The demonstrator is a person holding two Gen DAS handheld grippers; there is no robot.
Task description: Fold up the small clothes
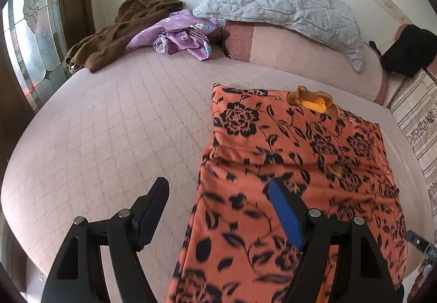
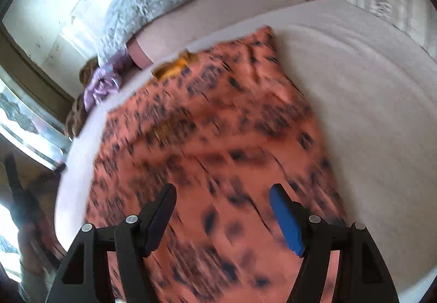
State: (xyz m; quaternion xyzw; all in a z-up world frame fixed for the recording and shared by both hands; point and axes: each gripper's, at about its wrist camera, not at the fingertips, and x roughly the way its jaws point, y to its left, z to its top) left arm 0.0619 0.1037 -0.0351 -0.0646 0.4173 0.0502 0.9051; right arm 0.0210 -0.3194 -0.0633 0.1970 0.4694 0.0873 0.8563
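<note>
An orange garment with a black flower print (image 1: pixel 295 166) lies flat on the pale quilted bed (image 1: pixel 109 125), folded over near its far end, with a yellow-brown collar piece (image 1: pixel 314 100) at the top. My left gripper (image 1: pixel 218 188) hovers open over the garment's left edge, one finger above bare bed, the blue-padded finger (image 1: pixel 286 215) above the cloth. In the blurred right wrist view the same garment (image 2: pixel 218 139) fills the middle, and my right gripper (image 2: pixel 222 193) hangs open above its near part, holding nothing.
A brown garment (image 1: pixel 114 32) and a purple flowered cloth (image 1: pixel 180 32) lie heaped at the bed's far left. A grey quilted pillow (image 1: pixel 286 8) leans on the pink bolster (image 1: pixel 300 57) behind. A striped cover (image 1: pixel 418 117) lies right, and a stained-glass window (image 1: pixel 30 29) left.
</note>
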